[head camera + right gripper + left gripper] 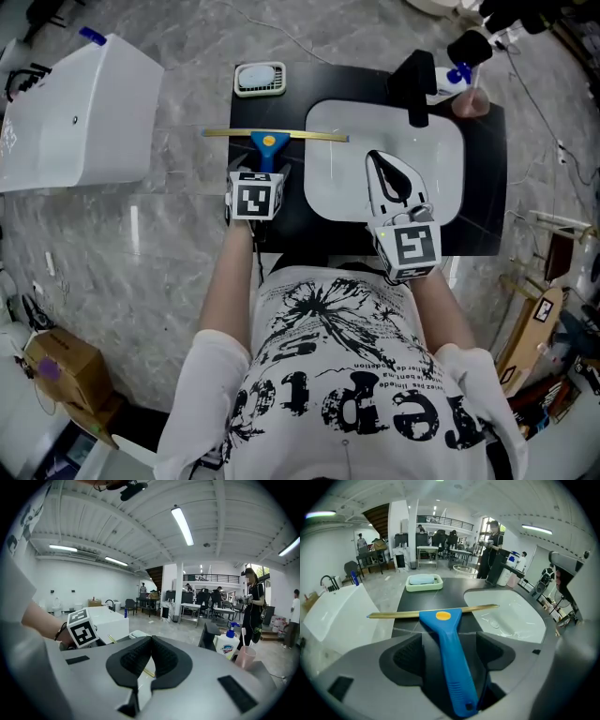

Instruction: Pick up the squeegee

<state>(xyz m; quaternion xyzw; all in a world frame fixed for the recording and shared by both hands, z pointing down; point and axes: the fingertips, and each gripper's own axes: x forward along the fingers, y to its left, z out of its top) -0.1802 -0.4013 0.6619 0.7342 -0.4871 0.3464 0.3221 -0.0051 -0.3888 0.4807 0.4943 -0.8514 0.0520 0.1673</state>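
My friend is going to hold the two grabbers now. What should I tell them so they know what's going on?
Left gripper: jaws apart, one on each side of the squeegee's blue handle, not squeezing it.
Right gripper: jaws shut, nothing in them, held over the white sink.
Squeegee: lies on the black counter just left of the sink, blade pointing away from you.
Done: the left gripper is lined up on the handle.
Left to do: close the left jaws on the handle, then lift the squeegee.
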